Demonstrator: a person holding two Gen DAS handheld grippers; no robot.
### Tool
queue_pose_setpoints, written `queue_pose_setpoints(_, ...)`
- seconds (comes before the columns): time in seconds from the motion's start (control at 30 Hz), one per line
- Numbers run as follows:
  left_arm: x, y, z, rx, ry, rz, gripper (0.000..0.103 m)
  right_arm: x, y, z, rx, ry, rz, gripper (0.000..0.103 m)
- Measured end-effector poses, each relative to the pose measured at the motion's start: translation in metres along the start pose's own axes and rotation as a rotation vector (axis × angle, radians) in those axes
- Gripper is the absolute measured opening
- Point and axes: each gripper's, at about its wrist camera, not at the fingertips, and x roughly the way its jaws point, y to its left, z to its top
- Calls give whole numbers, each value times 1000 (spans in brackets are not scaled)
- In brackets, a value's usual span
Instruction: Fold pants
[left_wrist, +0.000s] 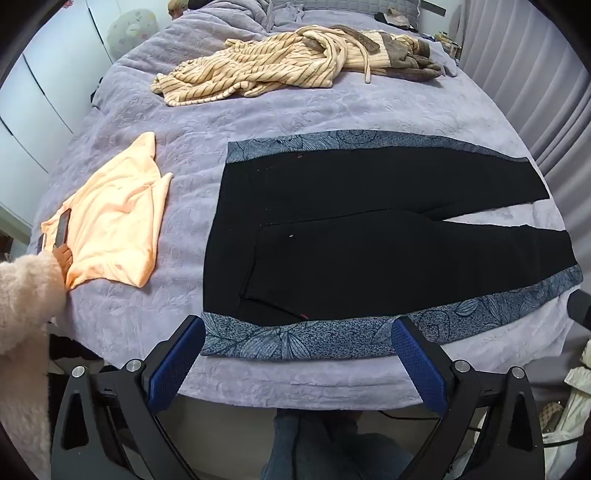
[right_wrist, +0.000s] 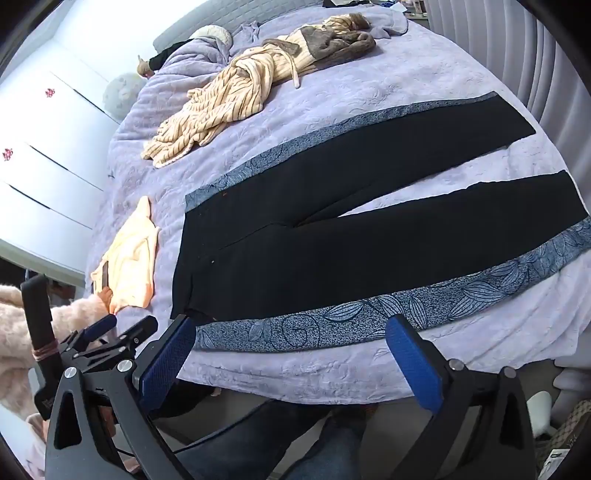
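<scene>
Black pants (left_wrist: 369, 236) with blue-grey leaf-patterned side stripes lie flat on the lilac bedspread (left_wrist: 295, 110), waist to the left and the two legs spread apart to the right. My left gripper (left_wrist: 297, 328) stands open above the near patterned stripe at the bed's front edge, close to the waist corner, with nothing between its blue pads (left_wrist: 173, 365). In the right wrist view the pants (right_wrist: 332, 236) lie the same way. My right gripper (right_wrist: 291, 325) is open over the near stripe (right_wrist: 369, 317). The left gripper (right_wrist: 123, 326) shows just left of it.
A folded orange garment (left_wrist: 118, 221) with a phone (left_wrist: 62, 230) on it lies left of the waist; a hand (left_wrist: 62, 254) in a fluffy sleeve touches its near corner. A striped beige robe (left_wrist: 258, 77) lies farther back. White wardrobe doors (right_wrist: 55, 166) are left, a curtain (right_wrist: 517, 55) right.
</scene>
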Motion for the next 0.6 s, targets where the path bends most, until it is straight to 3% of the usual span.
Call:
queue_pose_setpoints(0.17, 1, -3, -6, -44, -23, -30, 101, 13, 15, -3, -77, 73, -135, 103)
queue_pose_setpoints(0.37, -3, -6, -5, -40, 7, -75, 102, 4, 3, -18, -88, 46, -61, 103)
queue_pose_setpoints(0.6, -17, -10, -3, -45, -39, -87, 101, 7, 9, -19, -133, 70, -64, 103)
